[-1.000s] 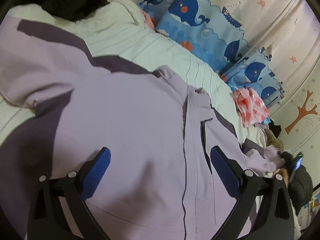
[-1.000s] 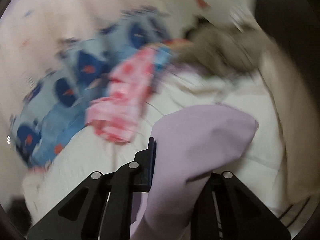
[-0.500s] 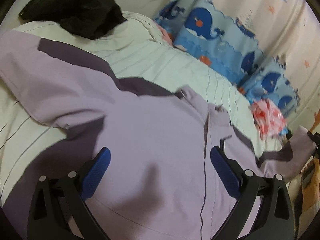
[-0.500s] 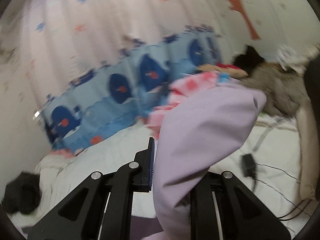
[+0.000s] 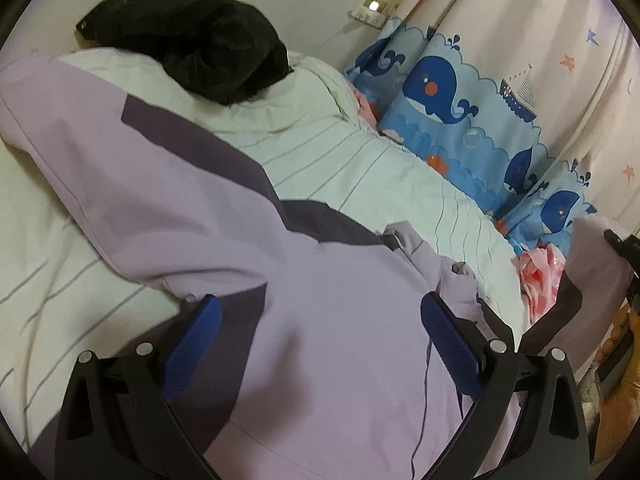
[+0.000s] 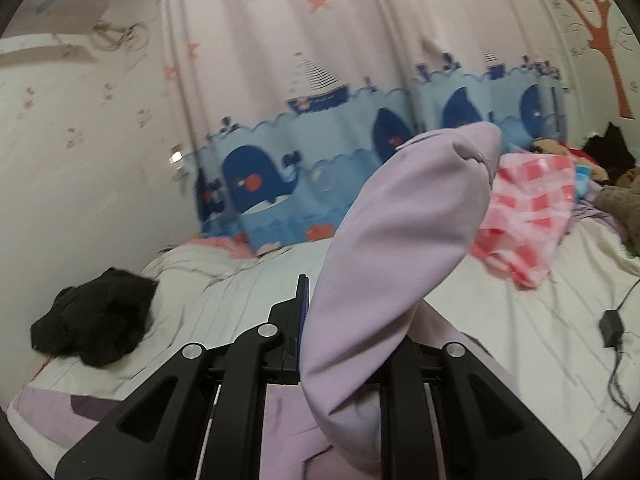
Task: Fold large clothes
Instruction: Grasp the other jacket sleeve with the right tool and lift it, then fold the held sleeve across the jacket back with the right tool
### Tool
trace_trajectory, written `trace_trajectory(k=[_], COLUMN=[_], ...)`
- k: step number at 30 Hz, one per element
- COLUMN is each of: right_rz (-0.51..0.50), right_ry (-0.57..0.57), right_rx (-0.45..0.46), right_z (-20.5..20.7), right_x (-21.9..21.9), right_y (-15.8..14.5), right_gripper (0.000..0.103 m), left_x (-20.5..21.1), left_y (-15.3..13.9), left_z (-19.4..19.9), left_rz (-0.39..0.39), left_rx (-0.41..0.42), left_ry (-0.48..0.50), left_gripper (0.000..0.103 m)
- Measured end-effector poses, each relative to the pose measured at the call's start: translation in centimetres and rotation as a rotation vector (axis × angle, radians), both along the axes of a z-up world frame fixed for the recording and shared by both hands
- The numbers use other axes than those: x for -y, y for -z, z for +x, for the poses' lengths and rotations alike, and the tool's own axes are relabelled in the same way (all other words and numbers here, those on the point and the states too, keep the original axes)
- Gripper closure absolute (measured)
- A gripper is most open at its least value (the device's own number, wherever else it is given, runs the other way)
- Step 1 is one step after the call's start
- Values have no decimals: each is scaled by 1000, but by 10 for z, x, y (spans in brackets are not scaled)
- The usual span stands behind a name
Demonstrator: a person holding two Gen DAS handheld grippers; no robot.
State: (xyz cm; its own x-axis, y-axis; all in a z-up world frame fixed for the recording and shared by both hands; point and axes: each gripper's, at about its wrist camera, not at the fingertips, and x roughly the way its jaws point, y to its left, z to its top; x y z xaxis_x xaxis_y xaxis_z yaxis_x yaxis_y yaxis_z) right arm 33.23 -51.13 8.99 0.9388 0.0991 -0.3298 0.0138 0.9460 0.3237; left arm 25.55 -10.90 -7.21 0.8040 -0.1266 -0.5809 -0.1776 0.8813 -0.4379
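Note:
A lilac jacket with dark purple panels lies spread over the striped bed sheet. My left gripper hovers over its body, open, with nothing between the blue pads. One lilac sleeve stands up out of my right gripper, which is shut on it; the cuff points toward the curtain. The cloth hides the right finger. In the left wrist view this raised sleeve and the right gripper show at the right edge.
A black garment lies on the pillow at the bed's head. A pink checked cloth sits by the whale-print curtain. A charger with its cable and plush toys lie to the right. A hand shows at the right.
My right gripper has swung up and round with the sleeve in it, from facing the bed to facing the curtain. The left gripper drew back and rose a little, staying open.

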Motion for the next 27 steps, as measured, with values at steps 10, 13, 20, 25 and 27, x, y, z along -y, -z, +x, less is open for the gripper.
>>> trace_trajectory(k=[10, 13, 20, 25, 27], right_rz=[44, 56, 12, -81, -107], right_ry=[-86, -107, -144, -180, -197], right_rx=[-38, -42, -57, -82, -100], right_z=[4, 4, 3, 6, 9], right_x=[-46, -54, -89, -128, -145], right_y=[29, 36, 58, 80, 92], right_gripper=[89, 89, 89, 89, 89], left_x=[3, 4, -10, -49, -65], left_y=[-10, -9, -7, -7, -7], left_z=[-2, -1, 5, 10, 9], left_rz=[97, 101, 82, 17, -14], left_rx=[42, 38, 17, 0, -1], left_ry=[-24, -20, -45, -161, -207], left_gripper=[7, 7, 7, 7, 7])
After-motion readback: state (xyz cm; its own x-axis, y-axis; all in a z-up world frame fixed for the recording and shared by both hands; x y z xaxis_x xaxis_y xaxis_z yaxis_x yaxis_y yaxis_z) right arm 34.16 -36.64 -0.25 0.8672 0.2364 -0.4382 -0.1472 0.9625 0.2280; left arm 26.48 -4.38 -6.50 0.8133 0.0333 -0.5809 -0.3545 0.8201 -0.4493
